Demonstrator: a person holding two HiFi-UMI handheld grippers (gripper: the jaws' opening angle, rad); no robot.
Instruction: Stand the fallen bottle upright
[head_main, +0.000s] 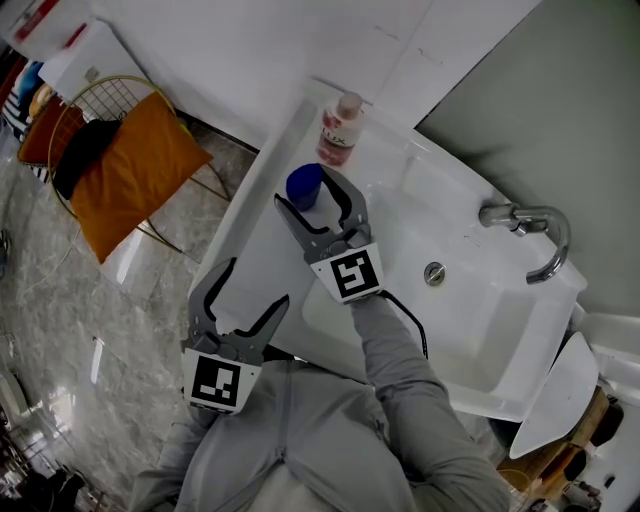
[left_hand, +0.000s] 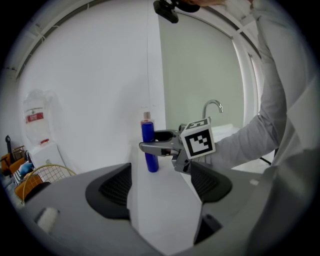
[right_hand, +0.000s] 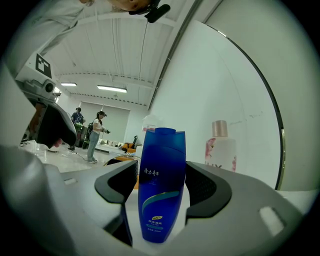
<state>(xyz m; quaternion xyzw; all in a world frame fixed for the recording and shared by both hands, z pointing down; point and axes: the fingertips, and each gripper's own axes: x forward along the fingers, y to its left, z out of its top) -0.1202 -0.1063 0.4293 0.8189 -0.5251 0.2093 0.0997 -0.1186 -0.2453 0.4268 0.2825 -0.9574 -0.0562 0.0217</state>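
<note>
blue bottle (right_hand: 161, 185) stands upright within the right gripper (head_main: 308, 192), perhaps gripped

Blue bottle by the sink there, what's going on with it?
A person is working at a white sink counter with a hand-held gripper in each hand. The right gripper has its jaws on either side of the blue bottle and appears to grip it. The bottle stands upright on the counter. The left gripper is held back, open and empty. A pink-and-white bottle stands behind, near the wall.
</note>
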